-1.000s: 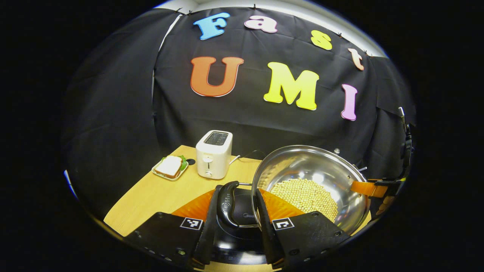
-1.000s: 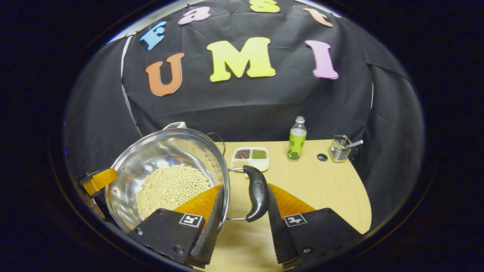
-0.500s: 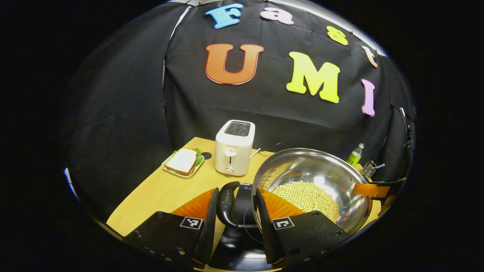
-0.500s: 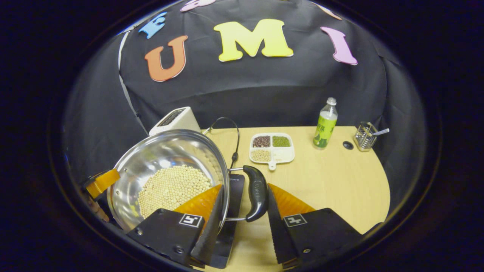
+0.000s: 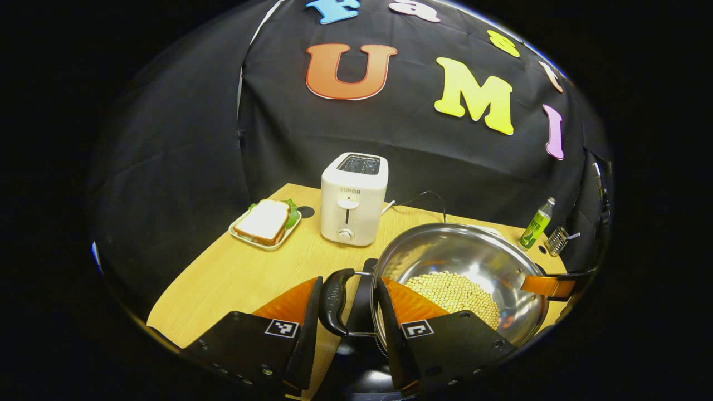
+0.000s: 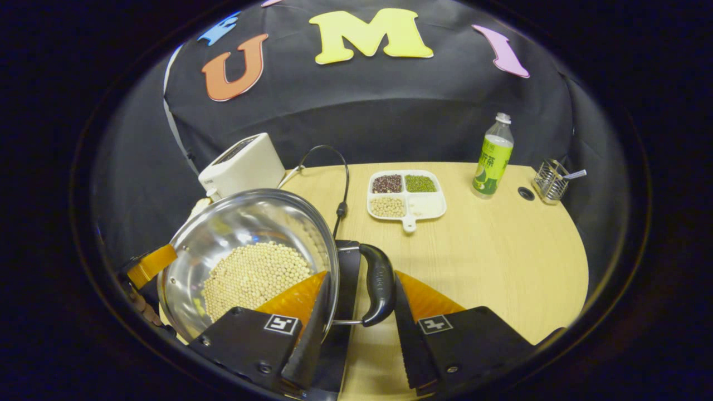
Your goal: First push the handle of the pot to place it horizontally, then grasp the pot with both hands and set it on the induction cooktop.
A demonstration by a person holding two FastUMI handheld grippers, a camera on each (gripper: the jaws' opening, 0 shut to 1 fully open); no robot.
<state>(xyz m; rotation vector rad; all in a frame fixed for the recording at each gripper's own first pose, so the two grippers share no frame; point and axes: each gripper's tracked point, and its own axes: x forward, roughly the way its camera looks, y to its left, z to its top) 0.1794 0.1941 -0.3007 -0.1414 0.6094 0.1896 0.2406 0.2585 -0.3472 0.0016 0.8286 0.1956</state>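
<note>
Lowered since the earlier frame, shiny steel pot of pale beans is settling onto black induction cooktop at lower centre; left claw and right claw are each clenching a black side handle, keeping it level.

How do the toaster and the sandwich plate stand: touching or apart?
Apart. The left gripper view shows a strip of bare table between the toaster and the sandwich plate.
</note>
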